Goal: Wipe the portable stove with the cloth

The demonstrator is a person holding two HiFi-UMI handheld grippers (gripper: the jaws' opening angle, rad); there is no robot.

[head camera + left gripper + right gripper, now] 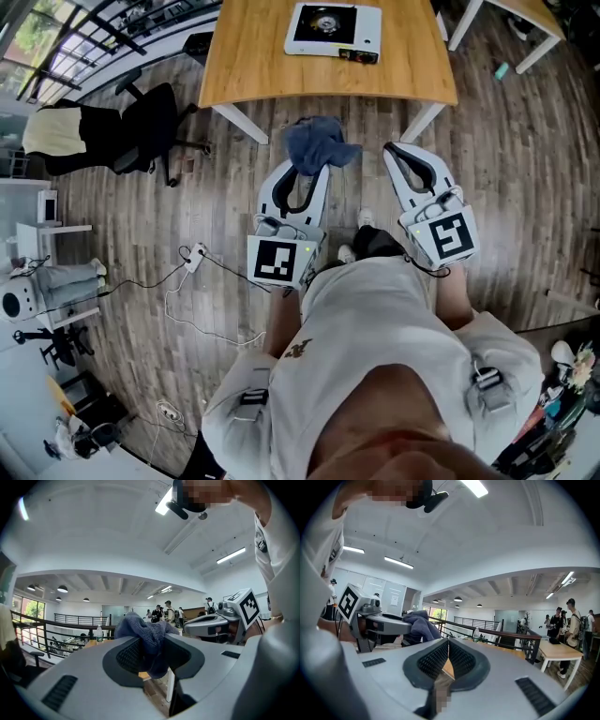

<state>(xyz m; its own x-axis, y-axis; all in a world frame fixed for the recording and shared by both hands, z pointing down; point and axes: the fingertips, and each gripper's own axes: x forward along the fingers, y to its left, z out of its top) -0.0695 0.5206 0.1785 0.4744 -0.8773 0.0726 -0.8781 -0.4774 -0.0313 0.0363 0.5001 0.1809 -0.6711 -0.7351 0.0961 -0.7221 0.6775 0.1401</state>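
A white portable stove [333, 28] with a black top sits at the far side of a wooden table [253, 66]. My left gripper [312, 161] is shut on a bunched blue-grey cloth [319, 145], held level in the air in front of the table's near edge. In the left gripper view the cloth [150, 641] bulges up between the jaws. My right gripper [401, 153] is shut with nothing in it, held level to the right of the cloth. In the right gripper view its pads [436, 660] meet, and the left gripper [382, 625] with the cloth [419, 625] shows at the left.
A black office chair [141, 131] with a cream cloth over it stands left of the table. A white power strip and cable [194, 258] lie on the wooden floor. White table legs [239, 122] stand just ahead of both grippers. Another table [560, 651] and several people show far off.
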